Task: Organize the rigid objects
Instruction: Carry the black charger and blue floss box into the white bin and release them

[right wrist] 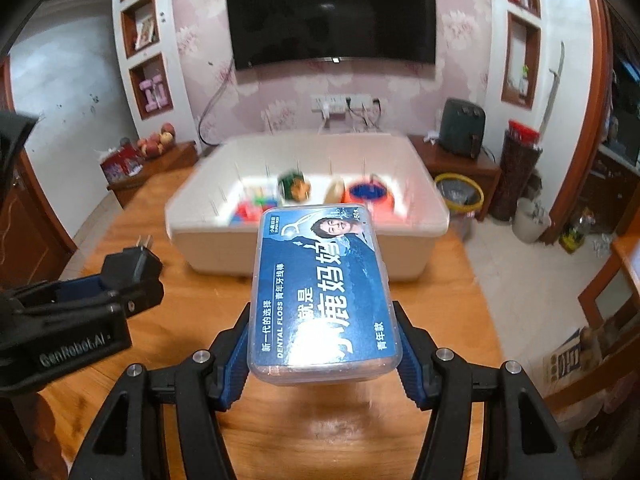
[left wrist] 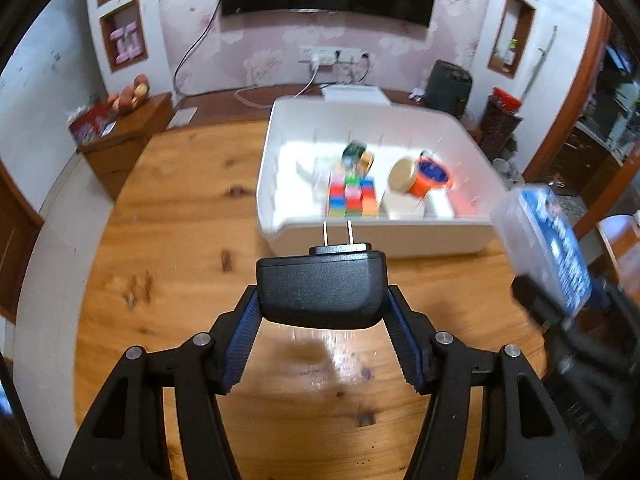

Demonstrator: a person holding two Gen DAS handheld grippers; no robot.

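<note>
while both grippers hang above the wooden table (left wrist: pixel 168 208), the left gripper (left wrist: pixel 322 300) has its blue-padded fingers (left wrist: pixel 244 336) pinching a black power adapter (left wrist: pixel 322 288) from both sides, the two metal prongs (left wrist: pixel 338 233) pointing toward twelve o'clock at the white bin (left wrist: pixel 288 236). the adapter is clear of the tabletop, just short of the bin's near wall. at three o'clock in the left wrist view a blurred floss box (left wrist: pixel 552 240) shows, tilted, in the other gripper. from the right wrist view, the right gripper (right wrist: pixel 322 344) clamps that clear dental floss box (right wrist: pixel 324 292) between its pads (right wrist: pixel 412 364), the blue printed label facing up and the box's far end reaching over the bin's near rim (right wrist: pixel 224 226). the left gripper (right wrist: pixel 132 280) appears there at nine o'clock with the adapter (right wrist: pixel 134 260), well apart from the floss box. inside the bin, blurred, sit a block of coloured cubes (left wrist: pixel 352 196), an orange tub (left wrist: pixel 428 178) lying on its side, and a small green box (left wrist: pixel 354 152) behind them toward twelve o'clock. beyond the bin, a dark television (right wrist: pixel 332 12) hangs on the pink wall.
</note>
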